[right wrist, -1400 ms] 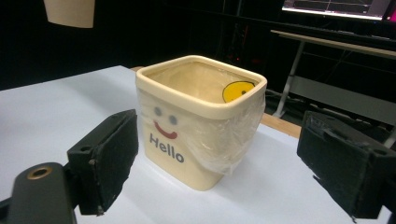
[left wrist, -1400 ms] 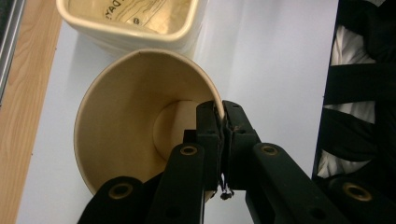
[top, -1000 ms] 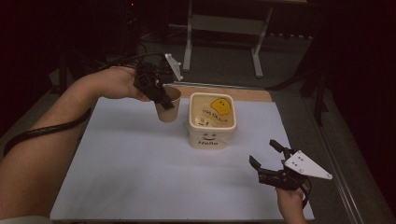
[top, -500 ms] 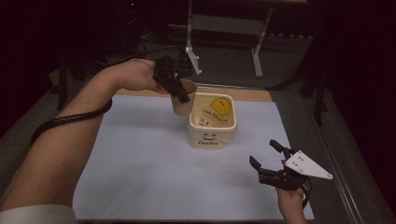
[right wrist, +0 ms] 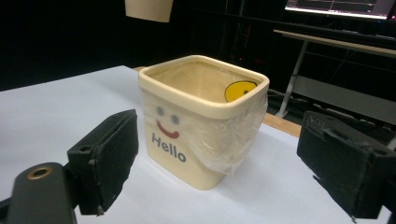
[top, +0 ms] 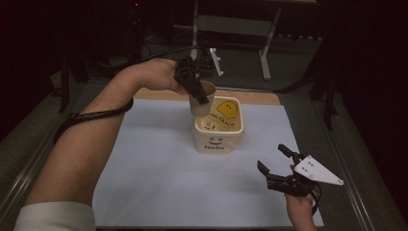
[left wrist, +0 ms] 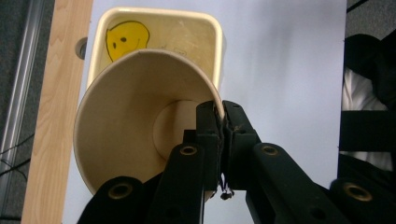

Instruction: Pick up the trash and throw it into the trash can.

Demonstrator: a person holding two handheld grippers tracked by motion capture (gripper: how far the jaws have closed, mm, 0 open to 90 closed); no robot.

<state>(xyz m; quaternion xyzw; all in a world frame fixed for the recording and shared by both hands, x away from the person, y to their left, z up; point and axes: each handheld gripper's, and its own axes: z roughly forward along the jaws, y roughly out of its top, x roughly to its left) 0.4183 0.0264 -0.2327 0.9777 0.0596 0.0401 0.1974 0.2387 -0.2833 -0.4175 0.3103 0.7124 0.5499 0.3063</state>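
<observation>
1. The left gripper is held up over the far part of the bench, its jaws clenched on the rim of a paper cup.
2. In the left gripper view the two black jaws meet on the cup's wall, one inside the mouth and one outside, pinching the thin rim between them.
3. The paper cup is off the bench and tilted, its open mouth turned toward the left gripper's camera; its inside looks empty.
4. The cup hangs over the far-left corner of a cream square tub, above it and, as far as the high view tells, not touching it.
5. The tub stands upright on the white sheet that covers the bench, a little far of the middle. Its near face bears a smiling face and the word "Hello"; a yellow smiley shows on the inside of its far wall.
6. A clear film wraps part of the tub's outer wall in the right gripper view.
7. The right gripper sits low at the near right of the bench, well apart from the tub, its jaws released and spread wide with nothing between them.
8. In the right gripper view the tub stands ahead between the open jaws, and the bottom of the cup shows at the top edge.
</observation>
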